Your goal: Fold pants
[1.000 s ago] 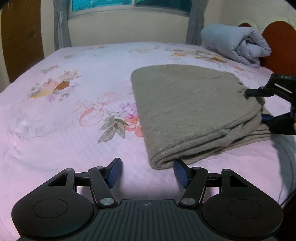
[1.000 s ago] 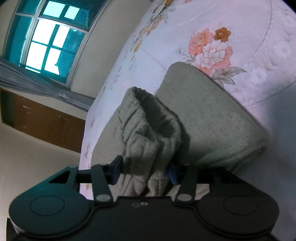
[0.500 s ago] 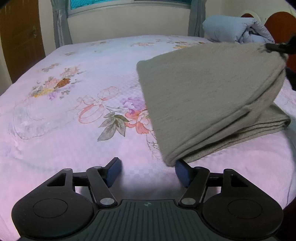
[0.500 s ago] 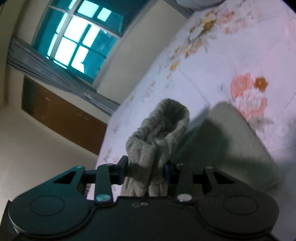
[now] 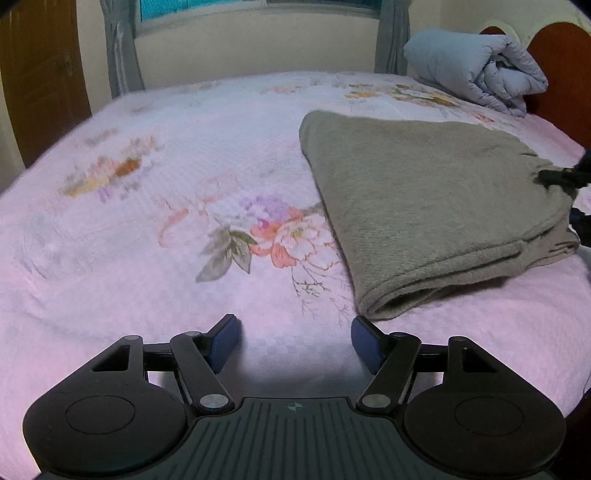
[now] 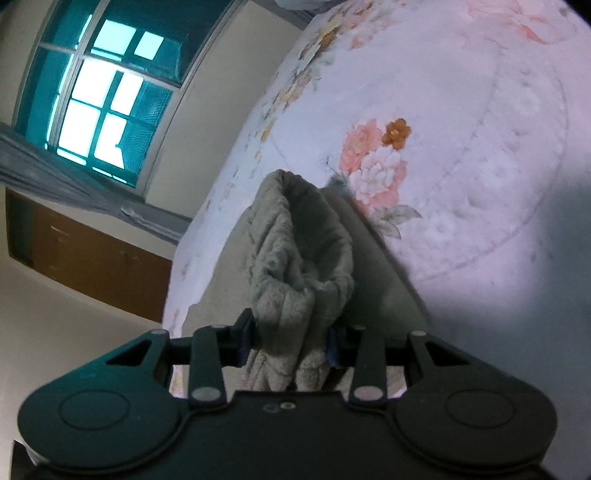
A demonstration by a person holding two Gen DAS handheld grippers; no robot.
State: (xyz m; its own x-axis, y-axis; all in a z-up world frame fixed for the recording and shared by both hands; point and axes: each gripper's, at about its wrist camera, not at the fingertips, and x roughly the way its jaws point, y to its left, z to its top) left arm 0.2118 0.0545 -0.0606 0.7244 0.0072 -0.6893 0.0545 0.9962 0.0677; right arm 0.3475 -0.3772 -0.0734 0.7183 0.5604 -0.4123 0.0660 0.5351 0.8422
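Observation:
Grey-green folded pants (image 5: 424, 206) lie on the right of the pink floral bed sheet (image 5: 184, 221). My left gripper (image 5: 293, 341) is open and empty, low over the sheet just left of the pants' near folded corner. My right gripper (image 6: 290, 341) is shut on the bunched waistband end of the pants (image 6: 299, 258); it also shows in the left wrist view (image 5: 561, 177) at the pants' right edge. The rest of the pants is hidden behind the bunch in the right wrist view.
A rolled light-blue quilt (image 5: 476, 66) lies at the far right against a reddish headboard (image 5: 561, 70). A window with grey curtains (image 5: 258, 22) is behind the bed. A brown wooden door (image 5: 40, 74) stands on the left.
The right gripper lifted the pants' right end high, then lowered it back onto the bed, still holding it. The pants lie a little farther right. The left gripper stayed open.

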